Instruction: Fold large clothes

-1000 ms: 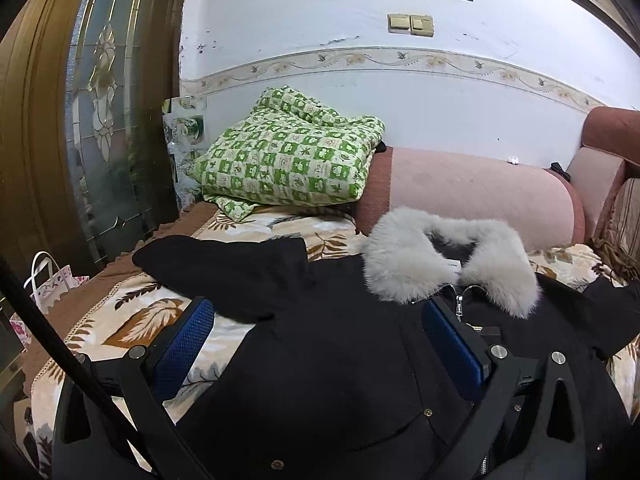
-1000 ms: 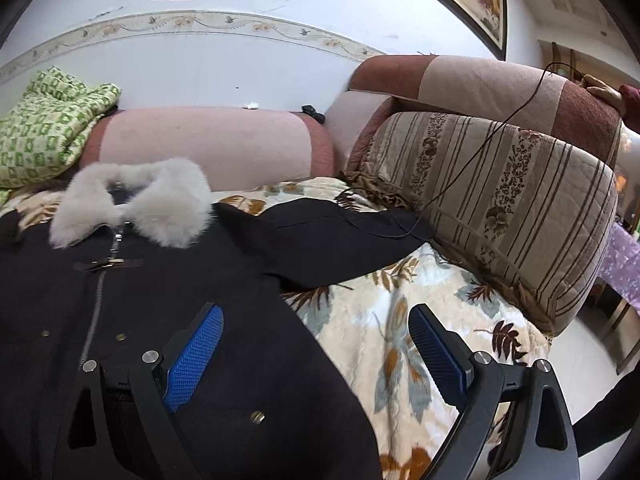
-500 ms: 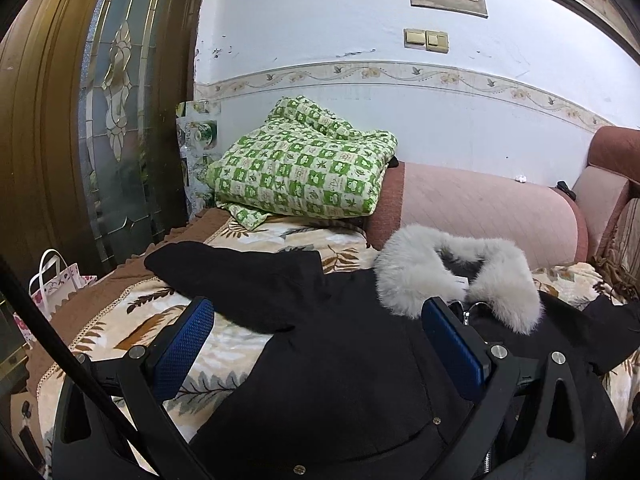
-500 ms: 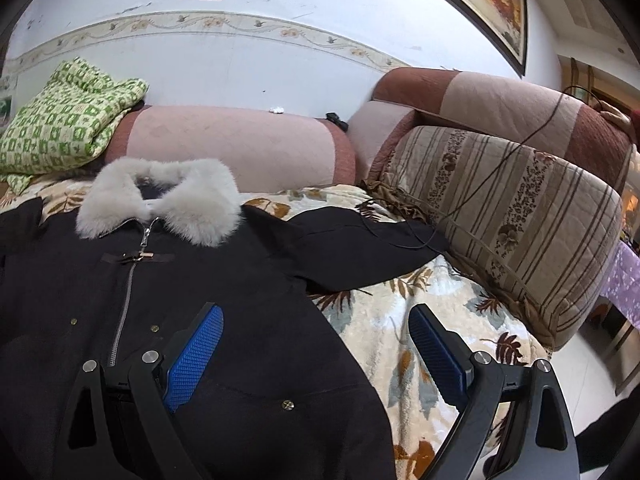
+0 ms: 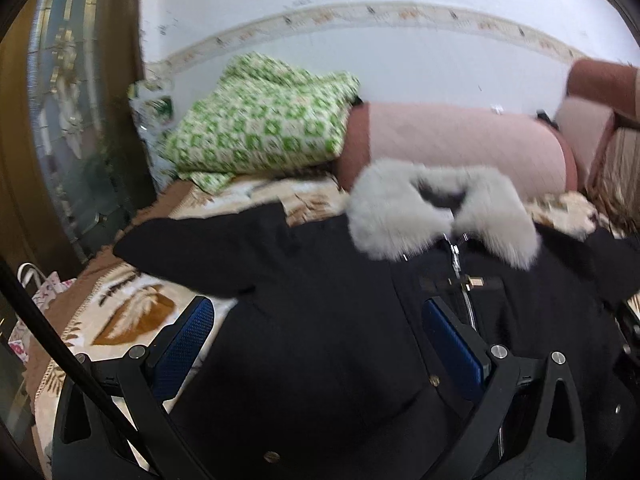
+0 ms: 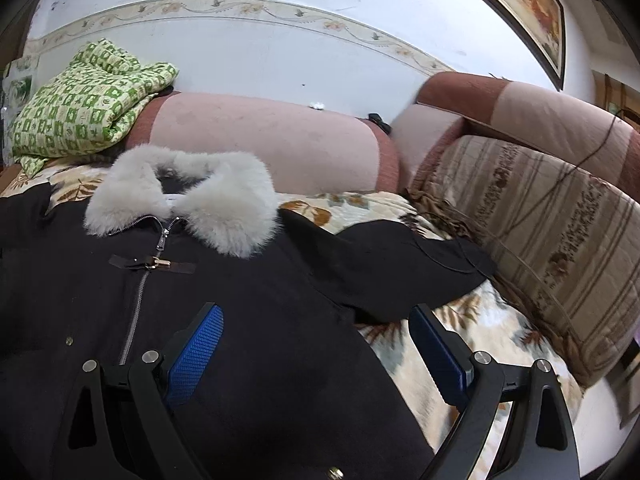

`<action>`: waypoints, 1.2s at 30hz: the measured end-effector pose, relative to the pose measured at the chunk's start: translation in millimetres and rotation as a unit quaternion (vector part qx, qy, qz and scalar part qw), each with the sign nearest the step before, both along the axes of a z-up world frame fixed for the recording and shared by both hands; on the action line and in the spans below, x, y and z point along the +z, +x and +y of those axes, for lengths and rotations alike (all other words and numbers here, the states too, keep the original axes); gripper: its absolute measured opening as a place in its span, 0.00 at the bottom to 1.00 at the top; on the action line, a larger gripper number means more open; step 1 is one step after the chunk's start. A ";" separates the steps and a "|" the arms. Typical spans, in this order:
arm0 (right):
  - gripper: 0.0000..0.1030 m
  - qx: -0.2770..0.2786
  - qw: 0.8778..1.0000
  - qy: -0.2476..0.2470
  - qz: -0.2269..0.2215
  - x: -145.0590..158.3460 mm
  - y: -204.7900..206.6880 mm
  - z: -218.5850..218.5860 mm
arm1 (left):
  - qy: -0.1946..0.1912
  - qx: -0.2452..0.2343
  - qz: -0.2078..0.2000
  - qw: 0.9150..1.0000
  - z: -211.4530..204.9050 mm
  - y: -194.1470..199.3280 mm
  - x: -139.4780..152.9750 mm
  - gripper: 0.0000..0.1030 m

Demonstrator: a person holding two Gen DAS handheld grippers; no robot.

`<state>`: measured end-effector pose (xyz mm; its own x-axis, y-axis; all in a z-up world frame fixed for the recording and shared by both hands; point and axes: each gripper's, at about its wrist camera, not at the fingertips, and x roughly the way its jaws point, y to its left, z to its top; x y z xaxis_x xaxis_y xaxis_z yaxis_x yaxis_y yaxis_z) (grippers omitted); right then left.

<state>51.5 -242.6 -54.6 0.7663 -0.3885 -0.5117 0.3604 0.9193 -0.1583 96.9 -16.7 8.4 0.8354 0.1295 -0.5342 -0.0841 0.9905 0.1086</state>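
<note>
Left tool (image 5: 316,344) and right tool (image 6: 316,350) agape.

The left wrist view is smeared by motion blur: the green checked quilt (image 5: 256,120) ahead and left of the left hand-held gripper (image 5: 316,344) has lost its pattern's edges, and the fur collar (image 5: 440,208) ahead of it reads as a soft grey mass. The black coat (image 5: 320,320) runs under that hand-held gripper and off the bottom edge, so its hem cannot be seen. Its right sleeve (image 5: 616,264) is cut by the right edge. In the right wrist view the coat's left side (image 6: 24,248) leaves the left edge, and the framed picture (image 6: 520,4) is cropped at the top.
</note>
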 end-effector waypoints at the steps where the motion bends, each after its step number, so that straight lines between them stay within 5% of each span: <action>1: 0.93 0.001 1.000 0.000 -0.003 -2.2 0.1 0.4 | -0.001 -0.007 0.010 1.000 -2.1 1.9 -3.6 1.00; 15: 0.93 -0.013 0.998 0.063 -0.001 -19.1 1.1 -21.7 | -0.004 -0.051 0.033 0.998 -20.4 0.2 -15.6 1.00; 27: 0.93 -0.069 0.995 -0.025 0.061 -23.7 3.6 -17.2 | -0.015 -0.064 0.034 0.997 -28.5 -8.2 -17.0 1.00; 36: 0.93 -0.071 0.994 -0.009 0.085 -26.1 2.9 -23.2 | 0.015 -0.075 0.052 0.996 -41.9 -6.0 -33.1 1.00</action>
<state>54.4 -265.8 -80.7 0.6065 -0.4961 -0.6213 0.4528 0.8579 -0.2431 91.0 -58.5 -24.7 0.7870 0.0238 -0.6165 0.0781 0.9874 0.1378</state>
